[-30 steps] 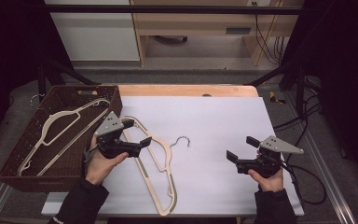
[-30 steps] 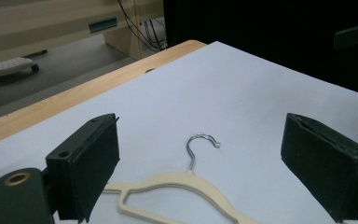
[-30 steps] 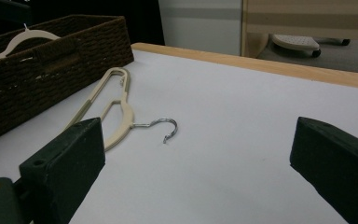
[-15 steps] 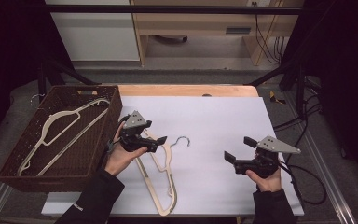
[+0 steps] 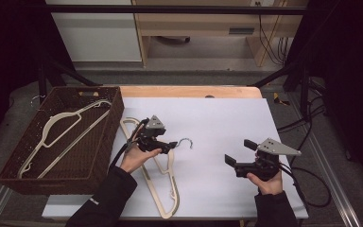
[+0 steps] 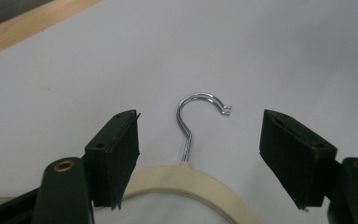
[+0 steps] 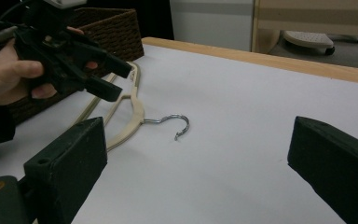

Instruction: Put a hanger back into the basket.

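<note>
White table sheet [image 5: 227,123], dark room — both grippers' jaws apart, narrowing over hanger [image 6: 186,179].

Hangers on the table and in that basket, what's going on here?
A person is working with a gripper in each hand. The left gripper is poised over the neck of a cream hanger lying on the white table, its jaws just closing in but not yet touching, either side of the metal hook. The right gripper waits open, off to the side, holding nothing. Another hanger already lies in the brown wicker basket.
</note>
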Demonstrator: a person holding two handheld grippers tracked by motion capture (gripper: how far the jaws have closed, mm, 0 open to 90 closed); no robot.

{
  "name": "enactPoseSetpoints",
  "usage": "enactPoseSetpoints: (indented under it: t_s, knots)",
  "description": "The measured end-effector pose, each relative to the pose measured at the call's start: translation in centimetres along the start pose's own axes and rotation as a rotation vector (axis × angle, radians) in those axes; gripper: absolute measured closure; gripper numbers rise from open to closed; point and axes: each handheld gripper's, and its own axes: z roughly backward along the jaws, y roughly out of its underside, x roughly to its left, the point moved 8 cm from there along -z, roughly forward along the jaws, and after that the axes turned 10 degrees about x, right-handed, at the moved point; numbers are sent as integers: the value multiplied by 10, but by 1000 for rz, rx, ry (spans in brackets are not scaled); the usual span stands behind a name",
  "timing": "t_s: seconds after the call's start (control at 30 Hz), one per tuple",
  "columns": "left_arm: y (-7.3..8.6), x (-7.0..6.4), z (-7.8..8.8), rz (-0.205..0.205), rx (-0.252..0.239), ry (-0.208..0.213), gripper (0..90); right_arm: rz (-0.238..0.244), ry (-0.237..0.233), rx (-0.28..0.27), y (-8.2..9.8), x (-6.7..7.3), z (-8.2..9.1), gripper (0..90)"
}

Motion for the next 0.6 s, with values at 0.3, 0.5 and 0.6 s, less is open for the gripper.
enactPoseSetpoints:
  t_s: [0.3, 0.5, 0.6]
  knots:
    - [8, 4, -31, -11, 85, 23, 433, 3, -7, 2, 0, 1, -2, 49]
    - [11, 6, -46, -25, 118, 15, 553, 1, -8, 2, 0, 1, -1, 49]
    - [12, 6, -52, -29, 134, 11, 592, 1, -10, 2, 0, 1, -1, 49]
